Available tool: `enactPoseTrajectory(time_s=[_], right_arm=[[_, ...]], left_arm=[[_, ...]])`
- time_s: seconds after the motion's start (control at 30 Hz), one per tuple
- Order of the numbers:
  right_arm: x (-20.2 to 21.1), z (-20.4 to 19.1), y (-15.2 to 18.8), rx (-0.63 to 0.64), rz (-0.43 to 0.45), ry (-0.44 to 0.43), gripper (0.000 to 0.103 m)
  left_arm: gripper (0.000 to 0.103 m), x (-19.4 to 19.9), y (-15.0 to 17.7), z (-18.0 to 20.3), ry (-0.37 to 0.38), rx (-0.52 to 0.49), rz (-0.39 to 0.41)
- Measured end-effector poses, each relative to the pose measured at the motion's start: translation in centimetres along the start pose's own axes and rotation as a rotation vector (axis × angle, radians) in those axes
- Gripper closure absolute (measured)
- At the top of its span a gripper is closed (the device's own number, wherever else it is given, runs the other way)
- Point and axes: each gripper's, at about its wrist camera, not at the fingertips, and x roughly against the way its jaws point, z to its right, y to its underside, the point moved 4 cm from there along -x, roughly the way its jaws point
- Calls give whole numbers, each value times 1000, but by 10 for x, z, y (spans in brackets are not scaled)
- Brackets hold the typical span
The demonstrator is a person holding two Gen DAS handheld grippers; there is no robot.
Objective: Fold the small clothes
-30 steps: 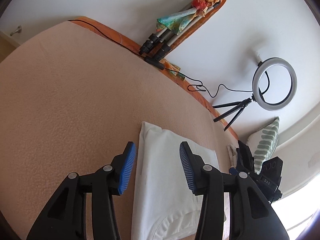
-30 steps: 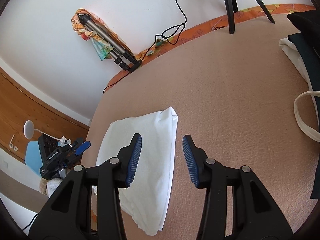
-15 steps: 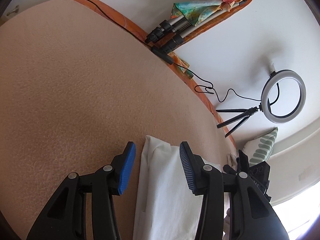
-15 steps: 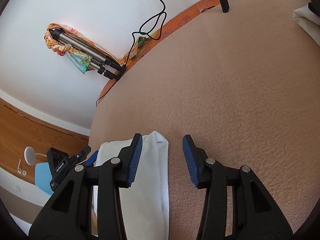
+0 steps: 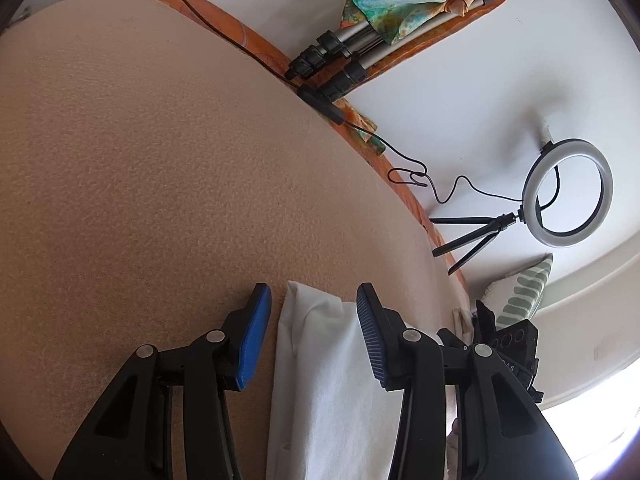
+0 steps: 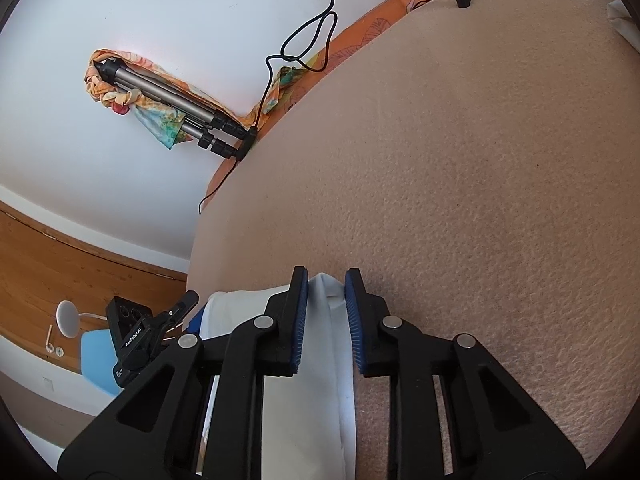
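- Peach fuzzy blanket (image 5: 140,168) covers the bed, with the folded white cotton garment (image 5: 320,380) lying flat near its edge.
- Right gripper (image 6: 326,316) is nearly pinched onto the garment's corner, probably to lift a fold; left gripper (image 5: 314,336) is spread wide over its end.
- White ring light on a small black tripod (image 5: 560,200) and folded silver tripod (image 6: 176,108) sit well apart, nothing blocking.

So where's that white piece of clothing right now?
The white garment lies on the tan blanket at its near edge; the right gripper has closed most of the way around one corner, and the left gripper straddles the other, open.
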Motion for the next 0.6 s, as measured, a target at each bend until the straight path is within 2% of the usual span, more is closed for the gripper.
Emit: enactPoseTrajectory(time_s=[0.03,0.1,0.17,0.2,0.4,0.6], right_arm=[[0,-1,0,2,0,1,85],[0,0,0,1,1,4,88],[-1,0,-1,-1,0,6,91],[-2,0,-1,-2,0,6,92],[5,-4,-5,7,38,29,96],[9,2,-7,-25,53,48,97]], left_arm=[[67,-1,0,0,-5,-3,4],[87,-3,-1,0,-3,3,6],[92,-5,-1,1,-5,-10,8],[97,-6,-2,2,-18,-30,16],[101,-6,-3,0,-66,-62,37],[103,10,-11,-4,-101,-63,102]])
